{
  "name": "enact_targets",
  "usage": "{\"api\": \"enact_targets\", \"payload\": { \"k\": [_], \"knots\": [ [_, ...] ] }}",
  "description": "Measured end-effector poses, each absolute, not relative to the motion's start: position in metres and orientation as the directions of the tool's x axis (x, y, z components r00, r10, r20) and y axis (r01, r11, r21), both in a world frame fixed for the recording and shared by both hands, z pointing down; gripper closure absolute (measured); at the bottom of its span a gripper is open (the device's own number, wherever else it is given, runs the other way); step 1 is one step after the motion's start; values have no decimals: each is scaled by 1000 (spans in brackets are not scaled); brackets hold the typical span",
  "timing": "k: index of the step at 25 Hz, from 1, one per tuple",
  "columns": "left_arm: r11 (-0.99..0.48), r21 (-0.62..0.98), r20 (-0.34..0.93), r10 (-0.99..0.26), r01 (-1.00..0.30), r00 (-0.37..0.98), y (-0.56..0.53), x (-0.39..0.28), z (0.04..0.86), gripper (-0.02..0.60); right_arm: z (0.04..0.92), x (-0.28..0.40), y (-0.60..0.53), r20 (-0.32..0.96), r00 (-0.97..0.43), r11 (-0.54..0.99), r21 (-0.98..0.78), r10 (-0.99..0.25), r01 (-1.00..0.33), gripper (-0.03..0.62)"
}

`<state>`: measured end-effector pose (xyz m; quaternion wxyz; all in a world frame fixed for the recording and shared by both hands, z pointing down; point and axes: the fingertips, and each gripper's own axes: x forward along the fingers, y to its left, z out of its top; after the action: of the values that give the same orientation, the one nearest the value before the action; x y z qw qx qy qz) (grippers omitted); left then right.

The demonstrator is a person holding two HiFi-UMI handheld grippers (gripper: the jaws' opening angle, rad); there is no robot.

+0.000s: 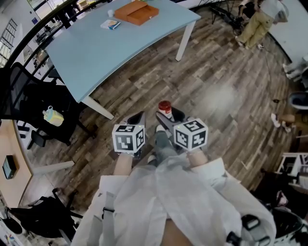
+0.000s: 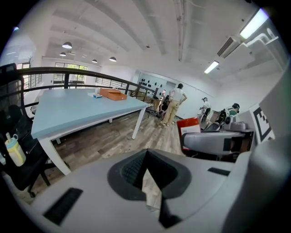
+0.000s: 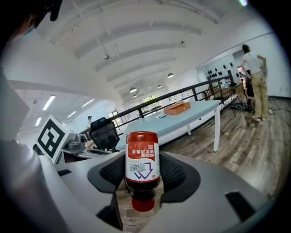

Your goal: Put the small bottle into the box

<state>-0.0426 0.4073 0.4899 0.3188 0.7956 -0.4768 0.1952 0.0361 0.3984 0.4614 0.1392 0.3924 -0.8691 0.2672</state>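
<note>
Grips the bottle [image 3: 142, 166] round its body in the right gripper [image 3: 142, 179], cap end toward the gripper's camera, out over the floor [image 1: 216, 86] and well apart from the box [image 1: 137, 13] on the table [image 1: 96, 53]. Has the left gripper [image 2: 146, 170] pinched together on nothing just beside it. Could lose the bottle on the long carry, probably by sliding on that smooth round body, or could miss the box by letting go while it hangs inverted and tips.

White characters and a blue arrow mark are printed on the red-and-white label [image 3: 142, 160] of the small dark red-capped bottle [image 3: 142, 173], but no word can be read.
</note>
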Motion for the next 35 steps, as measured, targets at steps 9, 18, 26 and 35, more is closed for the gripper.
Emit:
{"api": "enact_targets", "payload": {
  "k": [9,18,26,35],
  "knots": [
    [-336,289,624,-644,-896,443,312,-28,484,578,456,53,295,444,-669,574,-347,-597,-742,376],
    [-315,317,603,-661,-894,447,238,6,477,577,451,75,226,450,-690,624,-312,-567,-716,376],
    [-310,273,624,-663,-911,413,212,14,479,577,460,78,201,467,-703,635,-325,-537,-701,376],
    [-318,280,672,-609,-906,422,195,23,493,578,463,86,176,448,-711,617,-362,-543,-699,376]
  ]
}}
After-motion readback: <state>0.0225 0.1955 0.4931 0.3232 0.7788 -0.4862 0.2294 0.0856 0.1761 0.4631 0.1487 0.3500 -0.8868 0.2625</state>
